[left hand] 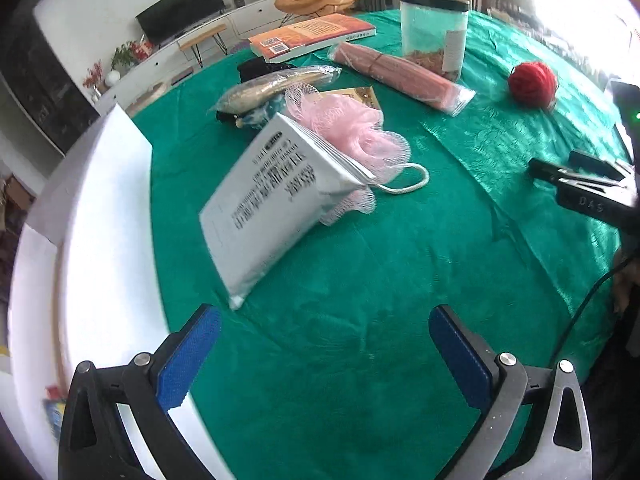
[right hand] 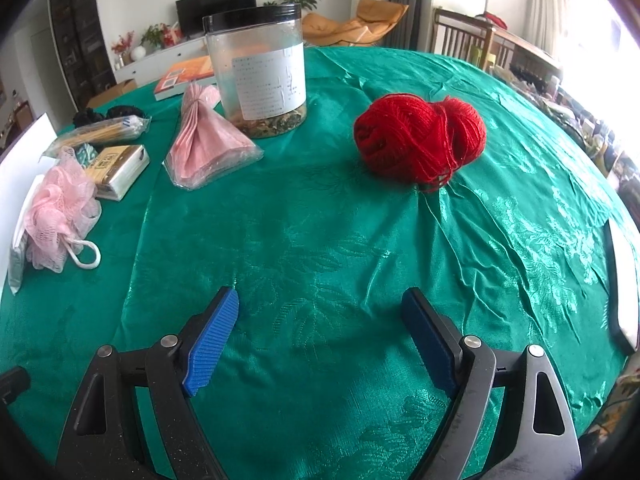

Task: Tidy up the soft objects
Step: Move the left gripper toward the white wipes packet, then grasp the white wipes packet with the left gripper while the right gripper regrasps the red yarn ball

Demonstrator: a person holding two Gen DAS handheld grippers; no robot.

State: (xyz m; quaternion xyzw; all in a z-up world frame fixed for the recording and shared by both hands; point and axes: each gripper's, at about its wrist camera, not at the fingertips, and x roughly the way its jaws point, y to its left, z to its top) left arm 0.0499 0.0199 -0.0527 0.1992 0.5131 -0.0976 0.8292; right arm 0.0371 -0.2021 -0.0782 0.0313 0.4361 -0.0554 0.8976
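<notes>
A pink mesh bath sponge (left hand: 352,128) (right hand: 60,208) with a white cord loop lies mid-table, half under a white soft packet (left hand: 276,200) with black print. A red yarn ball (right hand: 420,140) (left hand: 532,82) sits on the green tablecloth (right hand: 320,240) ahead of my right gripper (right hand: 320,340), which is open and empty. A bagged pink cloth (left hand: 400,74) (right hand: 204,144) lies beside the jar. My left gripper (left hand: 324,356) is open, empty, just short of the white packet. The right gripper's body (left hand: 584,192) shows at the left wrist view's right edge.
A clear jar with black lid (right hand: 260,68) (left hand: 434,32), an orange book (left hand: 312,36), a small yellow-white box (right hand: 120,168), a bagged bundle of sticks (left hand: 276,88) and black items (left hand: 260,70) stand further back. A white box (left hand: 92,216) borders the table's left side. A white-framed object (right hand: 624,280) lies at right.
</notes>
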